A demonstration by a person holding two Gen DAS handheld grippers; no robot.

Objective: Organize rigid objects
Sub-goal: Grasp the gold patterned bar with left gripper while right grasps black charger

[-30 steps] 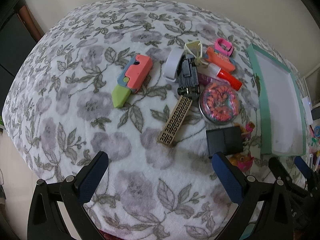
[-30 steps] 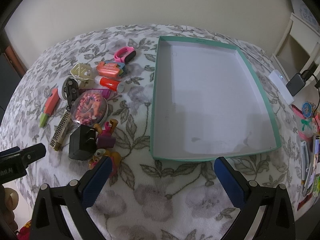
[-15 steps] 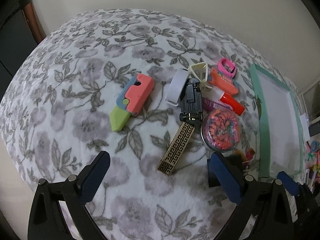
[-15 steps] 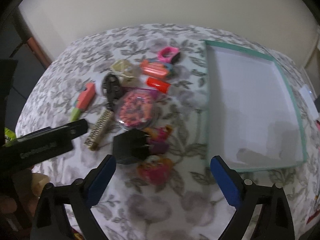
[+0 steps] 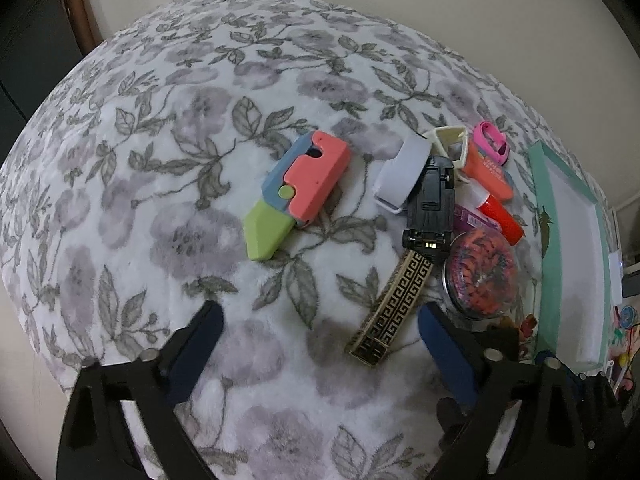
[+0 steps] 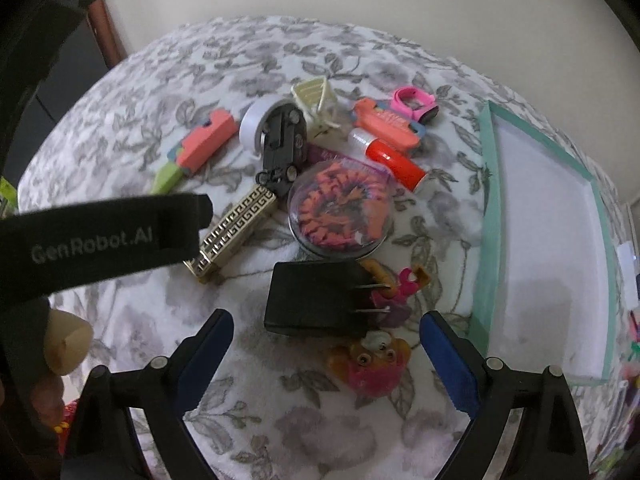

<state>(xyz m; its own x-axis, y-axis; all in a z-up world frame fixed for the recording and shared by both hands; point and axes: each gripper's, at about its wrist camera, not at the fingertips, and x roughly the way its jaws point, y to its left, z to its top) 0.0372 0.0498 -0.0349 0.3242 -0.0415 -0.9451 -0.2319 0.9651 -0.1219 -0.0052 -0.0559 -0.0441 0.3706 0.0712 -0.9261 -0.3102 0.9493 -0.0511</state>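
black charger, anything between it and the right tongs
Nothing visible. The black charger lies just ahead of the open right tongs with only bare blanket between; the crab toy sits beside that path, toward the right finger.

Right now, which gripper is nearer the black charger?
Right. The right gripper is open just short of the charger, which sits ahead between its fingers. The left gripper faces the gold case; the charger is off to its right, hidden there.
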